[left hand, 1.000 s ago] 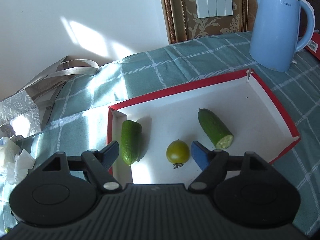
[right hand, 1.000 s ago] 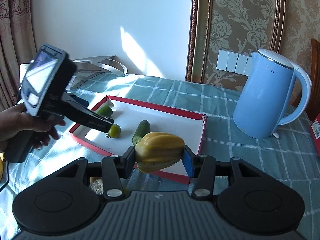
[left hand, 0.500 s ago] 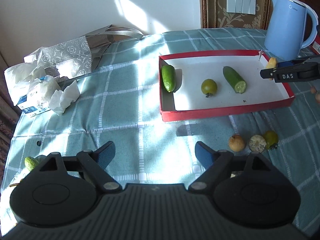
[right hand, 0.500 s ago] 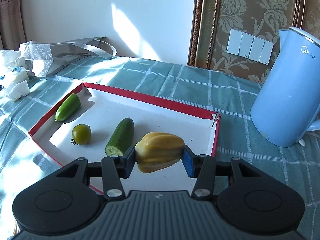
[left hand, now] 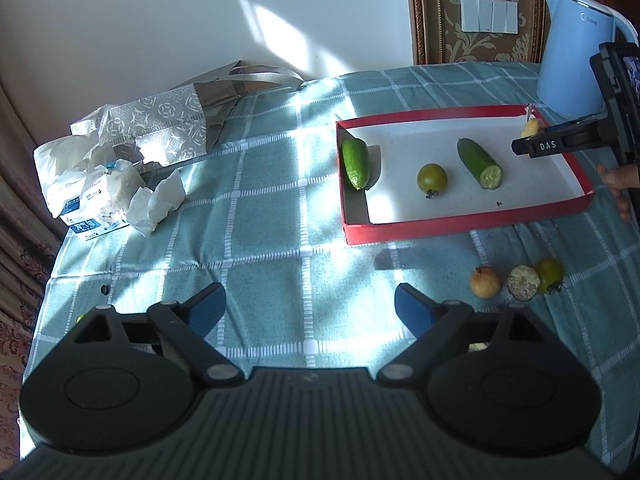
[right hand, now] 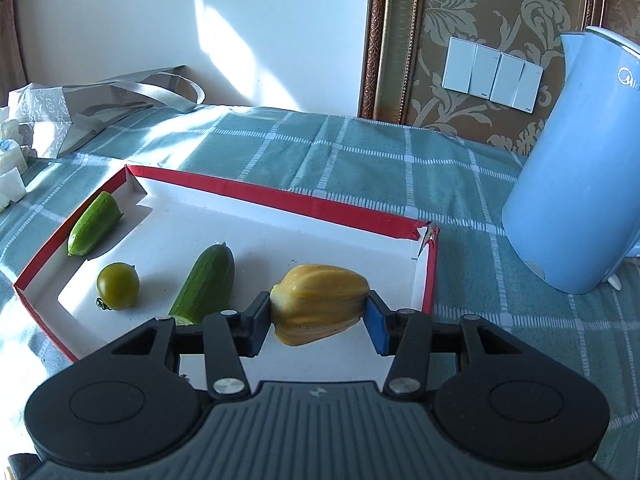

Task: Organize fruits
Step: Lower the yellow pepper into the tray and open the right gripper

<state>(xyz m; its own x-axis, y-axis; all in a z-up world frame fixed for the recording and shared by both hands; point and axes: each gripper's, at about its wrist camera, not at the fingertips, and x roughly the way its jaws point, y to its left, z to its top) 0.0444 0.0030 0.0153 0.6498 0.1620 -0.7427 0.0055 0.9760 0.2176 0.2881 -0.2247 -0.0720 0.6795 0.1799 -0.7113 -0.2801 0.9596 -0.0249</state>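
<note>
A red-rimmed white tray point(left hand: 460, 230) point(right hand: 280, 196) holds two cucumber pieces point(left hand: 355, 157) point(left hand: 479, 162) and a green tomato point(left hand: 431, 176). They also show in the right wrist view: cucumbers point(right hand: 94, 223) point(right hand: 208, 284), tomato point(right hand: 117, 285). My right gripper point(right hand: 319, 320) is shut on a yellow ridged fruit point(right hand: 319, 308), held low over the tray's right end; it shows in the left wrist view point(left hand: 534, 142). My left gripper point(left hand: 310, 314) is open and empty, above the cloth in front of the tray.
A blue kettle point(right hand: 580, 176) stands right of the tray. Three small fruits point(left hand: 485, 281) point(left hand: 522, 282) point(left hand: 549, 275) lie on the checked cloth before the tray. A grey bag point(left hand: 168, 124) and tissues point(left hand: 96, 184) sit at the left.
My left gripper has pulled back and up from the tray, staying open. My right gripper has carried the yellow fruit forward and lower over the tray's right end.
</note>
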